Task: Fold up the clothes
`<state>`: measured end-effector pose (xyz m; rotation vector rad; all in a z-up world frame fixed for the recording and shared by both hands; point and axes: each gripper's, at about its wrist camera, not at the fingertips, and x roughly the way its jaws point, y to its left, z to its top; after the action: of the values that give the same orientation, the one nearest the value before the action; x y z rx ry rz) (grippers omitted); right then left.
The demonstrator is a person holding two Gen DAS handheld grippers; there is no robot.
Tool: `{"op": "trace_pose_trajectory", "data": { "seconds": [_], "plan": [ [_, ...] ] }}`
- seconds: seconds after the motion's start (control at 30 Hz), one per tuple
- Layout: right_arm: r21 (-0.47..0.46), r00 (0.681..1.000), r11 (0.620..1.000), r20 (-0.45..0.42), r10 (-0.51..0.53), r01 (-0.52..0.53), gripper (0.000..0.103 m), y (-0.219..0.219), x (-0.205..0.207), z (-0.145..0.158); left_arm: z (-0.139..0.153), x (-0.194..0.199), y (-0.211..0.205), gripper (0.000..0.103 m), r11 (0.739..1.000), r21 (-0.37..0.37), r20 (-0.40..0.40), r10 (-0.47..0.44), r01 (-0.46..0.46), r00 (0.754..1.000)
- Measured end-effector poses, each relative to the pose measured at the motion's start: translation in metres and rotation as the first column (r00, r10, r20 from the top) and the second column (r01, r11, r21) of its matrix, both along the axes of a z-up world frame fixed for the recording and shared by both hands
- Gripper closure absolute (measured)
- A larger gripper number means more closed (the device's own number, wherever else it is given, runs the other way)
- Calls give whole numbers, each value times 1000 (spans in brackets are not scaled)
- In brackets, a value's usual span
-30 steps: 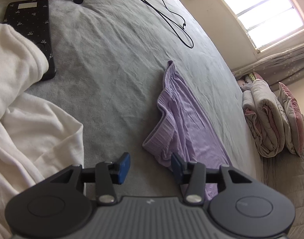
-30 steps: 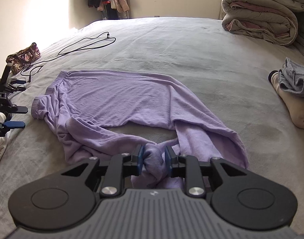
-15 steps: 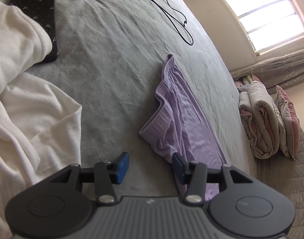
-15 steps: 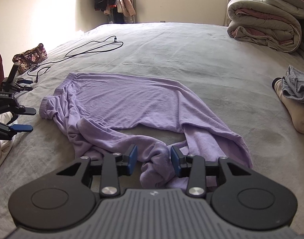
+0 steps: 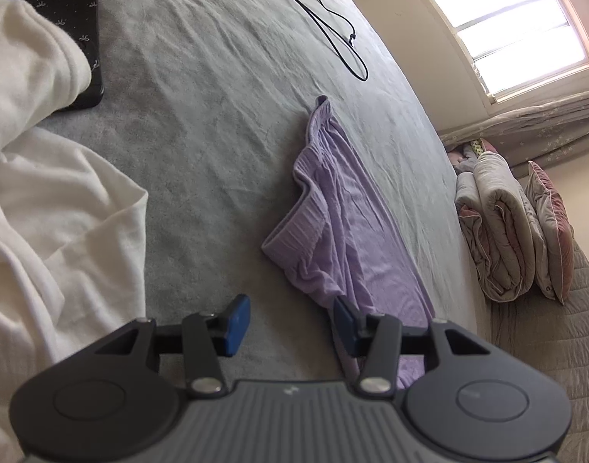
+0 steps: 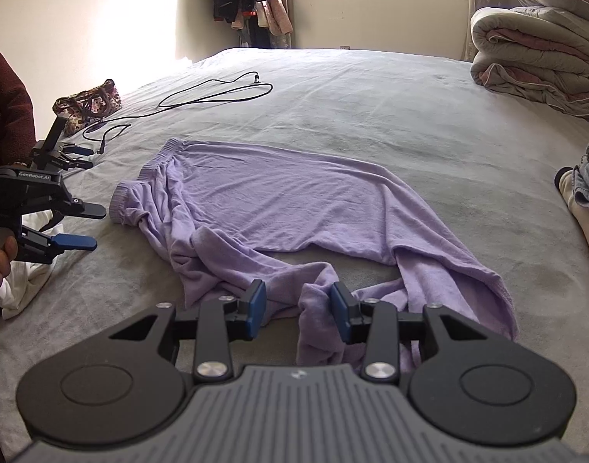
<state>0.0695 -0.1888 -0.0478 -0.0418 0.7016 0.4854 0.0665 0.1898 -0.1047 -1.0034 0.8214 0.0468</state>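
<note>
A lilac sweater (image 6: 279, 208) lies spread on the grey bed (image 6: 371, 115), hem to the left and sleeves towards me. My right gripper (image 6: 298, 305) stands open over its near sleeve. The bunched cuff (image 6: 315, 308) lies between the jaws and leans on the right pad only. In the left wrist view the sweater's (image 5: 344, 231) ribbed hem corner lies just ahead and to the right. My left gripper (image 5: 290, 318) is open over bare sheet with nothing between its fingers. The right wrist view shows that left gripper (image 6: 95, 227) at the far left, held in a hand.
A white garment (image 5: 43, 212) is heaped at the left, partly over a black patterned pad (image 5: 63, 7). A black cable (image 6: 217, 92) and a floral bag (image 6: 88, 104) lie further back. A rolled duvet (image 6: 537, 73) and loose clothes (image 6: 588, 193) sit to the right.
My right gripper, shut on the bunched sleeve a second ago, has opened and the cuff now rests loose between the jaws. The left gripper has hardly moved.
</note>
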Motion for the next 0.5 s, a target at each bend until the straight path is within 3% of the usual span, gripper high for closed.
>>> {"op": "trace_pose_trajectory", "data": {
  "seconds": [0.13,0.27,0.37,0.43,0.5],
  "plan": [
    [42,997,996,-25,76,-75,61,10,-2,-2,-7,7,2,56,997,-66,5,39,-39,999],
    [27,987,987,-29,159,-158,61,28,-6,-6,-9,14,-1,58,995,-77,8,66,-66,998],
    [-1,984,984,-35,176,-176,61,37,-7,-12,-8,18,-2,73,996,-49,9,80,-79,997],
    [-9,983,984,-46,179,-179,61,38,-5,-16,-8,20,-2,95,996,-2,-4,88,-88,996],
    [-21,984,985,-49,171,-173,61,39,-3,-19,-6,20,-1,103,994,41,-8,97,-97,995]
  ]
}}
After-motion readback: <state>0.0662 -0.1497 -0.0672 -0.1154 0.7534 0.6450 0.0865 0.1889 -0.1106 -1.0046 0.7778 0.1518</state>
